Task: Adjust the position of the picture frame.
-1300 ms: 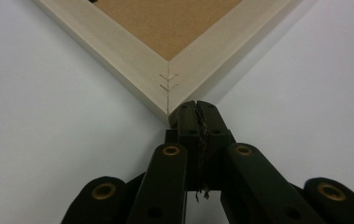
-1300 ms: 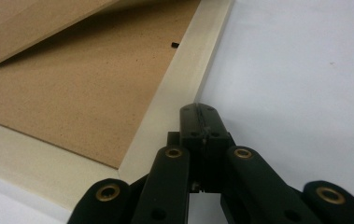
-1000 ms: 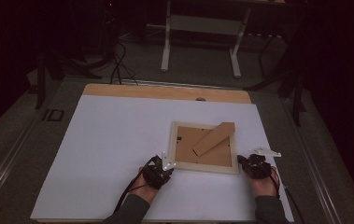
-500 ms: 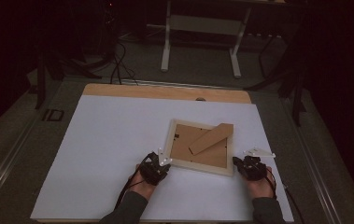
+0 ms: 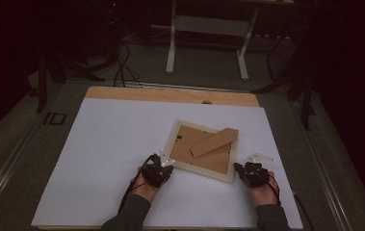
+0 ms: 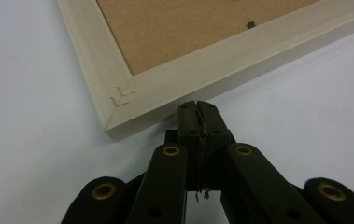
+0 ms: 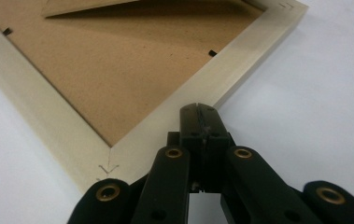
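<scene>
**K:** While you're on that moment, where's the picture frame [image 5: 203, 150]?

**M:** Face down on the white bench [image 5: 98, 144], right of centre, toward the near edge. It sits skewed to the bench edges. Brown backing board [image 5: 197, 144] is up, with the cardboard stand [image 5: 215, 142] lying across it.

**K:** Left tongs [image 5: 166, 169]?

**M:** Jaws pressed together, nothing between them. In the left gripper view the tips [image 6: 198, 109] sit right against the frame's outer edge [image 6: 179, 88], just beside a corner. Contact looks likely; can't confirm it.

**K:** Right tongs [image 5: 241, 169]?

**M:** Same, jaws together and empty. In the right gripper view the tips [image 7: 198, 111] are at the pale wood edge [image 7: 165, 121], near another corner. Touching or just short of it, can't tell which.

**K:** So one tool per near corner?

**M:** Yes. From the high view, left one at the near-left corner, right one at the near-right corner, frame between them. Both hands low on the bench.

**K:** Anything else on the surface?

**M:** A small pale flat piece [image 5: 258, 157] just beyond the right tongs, blurry.
</scene>
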Motion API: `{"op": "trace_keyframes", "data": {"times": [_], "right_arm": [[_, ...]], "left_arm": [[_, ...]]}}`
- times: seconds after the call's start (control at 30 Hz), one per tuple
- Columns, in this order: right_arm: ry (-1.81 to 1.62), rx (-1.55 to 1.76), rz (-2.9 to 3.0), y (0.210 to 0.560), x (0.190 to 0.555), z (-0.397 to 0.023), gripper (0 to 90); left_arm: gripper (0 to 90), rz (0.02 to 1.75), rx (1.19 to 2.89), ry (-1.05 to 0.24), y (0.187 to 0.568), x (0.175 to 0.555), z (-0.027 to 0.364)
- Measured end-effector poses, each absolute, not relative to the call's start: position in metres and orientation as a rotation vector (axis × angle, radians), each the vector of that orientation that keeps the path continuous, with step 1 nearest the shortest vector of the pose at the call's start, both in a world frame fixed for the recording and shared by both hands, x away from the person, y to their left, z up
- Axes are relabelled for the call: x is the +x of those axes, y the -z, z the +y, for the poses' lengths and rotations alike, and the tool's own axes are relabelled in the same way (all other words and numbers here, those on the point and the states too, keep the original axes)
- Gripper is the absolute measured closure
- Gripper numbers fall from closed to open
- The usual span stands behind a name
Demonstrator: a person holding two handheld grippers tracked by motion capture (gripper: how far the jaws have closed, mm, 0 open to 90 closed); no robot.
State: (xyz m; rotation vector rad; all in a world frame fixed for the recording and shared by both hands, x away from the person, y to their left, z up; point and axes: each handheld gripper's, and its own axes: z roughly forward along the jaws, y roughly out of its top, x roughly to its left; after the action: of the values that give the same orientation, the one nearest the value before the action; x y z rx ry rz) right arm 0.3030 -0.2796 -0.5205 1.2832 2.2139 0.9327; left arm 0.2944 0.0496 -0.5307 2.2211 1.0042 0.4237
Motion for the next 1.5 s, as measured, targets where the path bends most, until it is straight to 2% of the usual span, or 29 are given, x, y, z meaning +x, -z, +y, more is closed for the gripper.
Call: {"op": "trace_keyframes", "data": {"times": [1.5], "right_arm": [[-0.978, 1.06, 2.392, 0.523, 0.292, -0.215, 90.0]], "left_arm": [[90.0, 1.072, 2.204, -0.471, 0.53, 0.313, 0.062]]}}
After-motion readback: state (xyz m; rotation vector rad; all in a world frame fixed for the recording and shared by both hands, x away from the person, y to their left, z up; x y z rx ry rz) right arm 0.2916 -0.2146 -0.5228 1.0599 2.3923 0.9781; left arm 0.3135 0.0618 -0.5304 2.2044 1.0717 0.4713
